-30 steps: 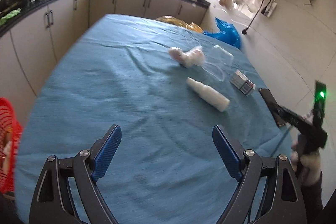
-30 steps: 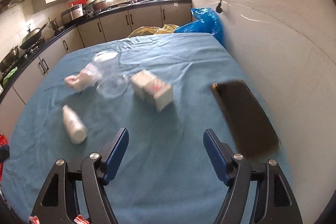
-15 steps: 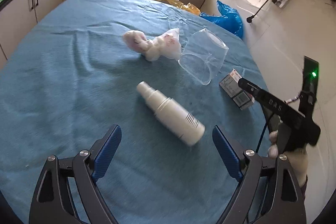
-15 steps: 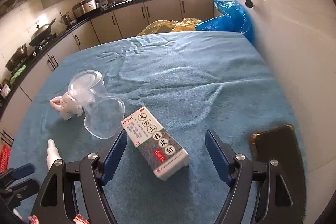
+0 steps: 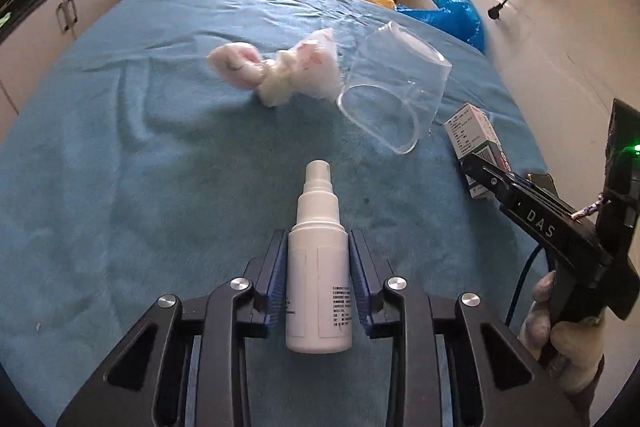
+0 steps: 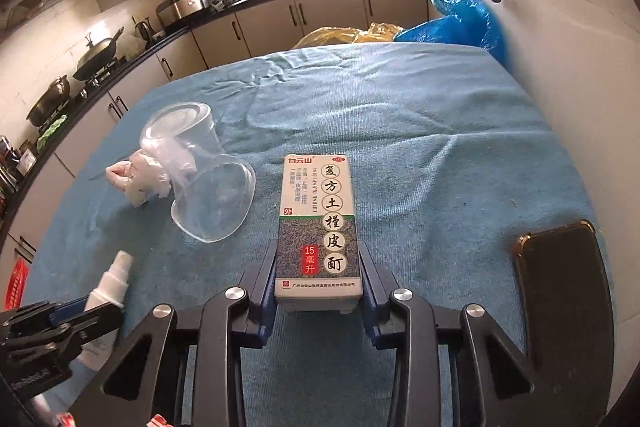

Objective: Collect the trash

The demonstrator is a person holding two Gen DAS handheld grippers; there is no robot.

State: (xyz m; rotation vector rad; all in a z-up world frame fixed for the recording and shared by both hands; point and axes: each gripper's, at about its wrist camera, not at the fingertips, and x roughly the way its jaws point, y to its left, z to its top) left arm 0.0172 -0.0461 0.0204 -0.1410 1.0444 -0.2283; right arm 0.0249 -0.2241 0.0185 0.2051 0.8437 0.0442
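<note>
Fingers of the left gripper are closing on the white spray bottle, pads against both its sides; fingers of the right gripper are closing on the medicine box, pads at its near end. Both items lie on the blue-clothed worktop. Step: double grasp. Next, judged: firm both grips, lift clear, carry to a bin. Clear cup and crumpled tissue, beyond the fingers, remain uncollected.

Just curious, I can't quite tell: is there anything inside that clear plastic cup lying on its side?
The clear cup looks empty. The crumpled white wrapper lies behind it, partly seen through its wall; the rest is hidden.
</note>
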